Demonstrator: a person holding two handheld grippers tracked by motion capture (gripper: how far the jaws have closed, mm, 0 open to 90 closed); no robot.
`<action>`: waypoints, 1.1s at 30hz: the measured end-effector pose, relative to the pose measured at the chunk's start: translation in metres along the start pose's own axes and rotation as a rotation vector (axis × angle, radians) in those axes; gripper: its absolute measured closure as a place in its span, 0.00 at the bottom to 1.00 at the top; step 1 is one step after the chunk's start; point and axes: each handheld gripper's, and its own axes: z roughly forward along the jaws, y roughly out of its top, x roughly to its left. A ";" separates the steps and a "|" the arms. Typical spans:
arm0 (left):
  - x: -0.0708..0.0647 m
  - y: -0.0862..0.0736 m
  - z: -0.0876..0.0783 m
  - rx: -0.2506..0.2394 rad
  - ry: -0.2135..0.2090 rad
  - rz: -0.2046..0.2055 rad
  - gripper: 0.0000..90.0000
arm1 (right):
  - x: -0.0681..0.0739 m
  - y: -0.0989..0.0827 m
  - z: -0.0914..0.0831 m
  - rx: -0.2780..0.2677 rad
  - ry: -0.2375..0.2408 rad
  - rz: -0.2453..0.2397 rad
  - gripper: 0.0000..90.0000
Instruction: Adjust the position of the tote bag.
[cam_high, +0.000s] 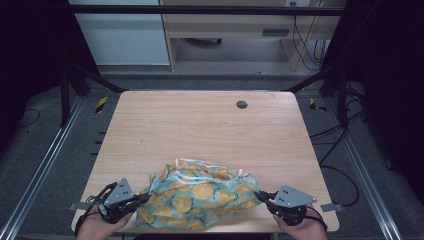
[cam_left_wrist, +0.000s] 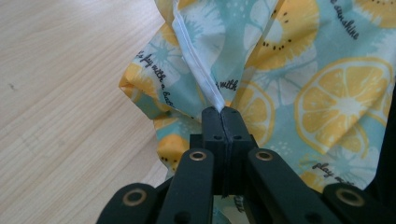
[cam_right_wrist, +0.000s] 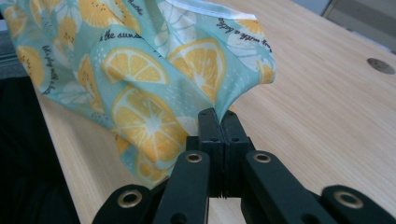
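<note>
One crumpled teal cloth (cam_high: 200, 197) printed with orange slices, white-hemmed, on the desk (cam_high: 200, 125), two tools, left tool (cam_high: 142, 199) and right tool (cam_high: 260, 195) each clamped on its edge.

Both hands sit low at the near edge, the left gripper (cam_high: 141, 198) and right gripper (cam_high: 259, 194) pinched tight, pointing toward each other.

The cloth (cam_high: 200, 196) is spread on the table's (cam_high: 200, 125) near edge, flanked by the left gripper (cam_high: 142, 199) and the right gripper (cam_high: 260, 195).
</note>
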 end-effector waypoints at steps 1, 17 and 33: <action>-0.001 -0.001 0.001 0.007 -0.006 0.004 1.00 | 0.000 0.000 0.001 0.005 0.009 -0.003 1.00; -0.002 -0.007 0.026 0.172 0.012 0.074 1.00 | 0.009 -0.001 0.028 0.138 0.119 -0.099 1.00; 0.011 0.005 0.052 0.200 0.139 0.069 1.00 | 0.002 0.000 0.057 0.235 0.111 -0.116 1.00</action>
